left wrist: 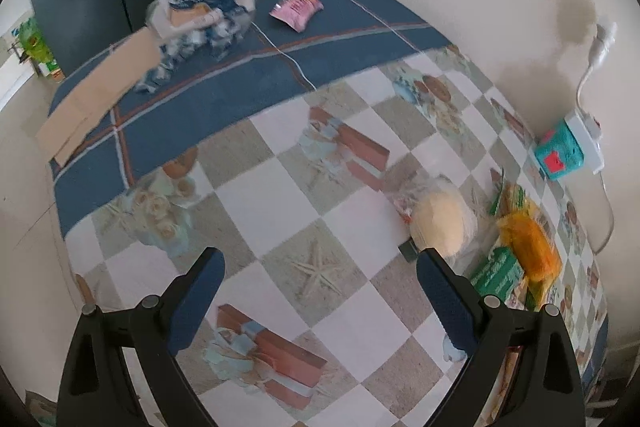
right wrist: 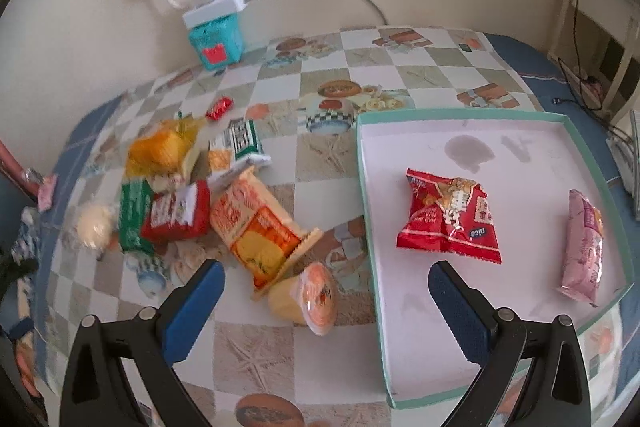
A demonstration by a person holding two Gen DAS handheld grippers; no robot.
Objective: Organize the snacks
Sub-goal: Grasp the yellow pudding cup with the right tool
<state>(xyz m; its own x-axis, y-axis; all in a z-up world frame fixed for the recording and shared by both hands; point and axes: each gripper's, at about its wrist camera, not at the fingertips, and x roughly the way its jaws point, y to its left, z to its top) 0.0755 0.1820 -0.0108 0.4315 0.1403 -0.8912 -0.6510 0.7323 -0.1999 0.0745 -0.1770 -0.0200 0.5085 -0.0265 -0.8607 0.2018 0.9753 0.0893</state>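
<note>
A shallow teal-rimmed tray [right wrist: 362,163] lies at the right and holds a red snack bag [right wrist: 448,217] and a pink packet [right wrist: 582,251]. Left of it is a pile of snacks: an orange cracker pack [right wrist: 256,233], a red pack [right wrist: 176,215], a green pack [right wrist: 132,219], a yellow bag [right wrist: 160,149] and a small jelly cup [right wrist: 308,297]. My right gripper [right wrist: 326,275] is open and empty above the jelly cup and the tray's left rim. My left gripper [left wrist: 320,263] is open and empty over the checked tablecloth, with a round pale bun [left wrist: 442,223] by its right finger.
A teal box [right wrist: 216,41] with a white power strip stands against the wall. A pink sachet [left wrist: 296,7], a blue-white bag [left wrist: 200,15] and a cardboard piece [left wrist: 96,95] lie on the blue far end of the table. A small red candy [right wrist: 219,108] lies near the pile.
</note>
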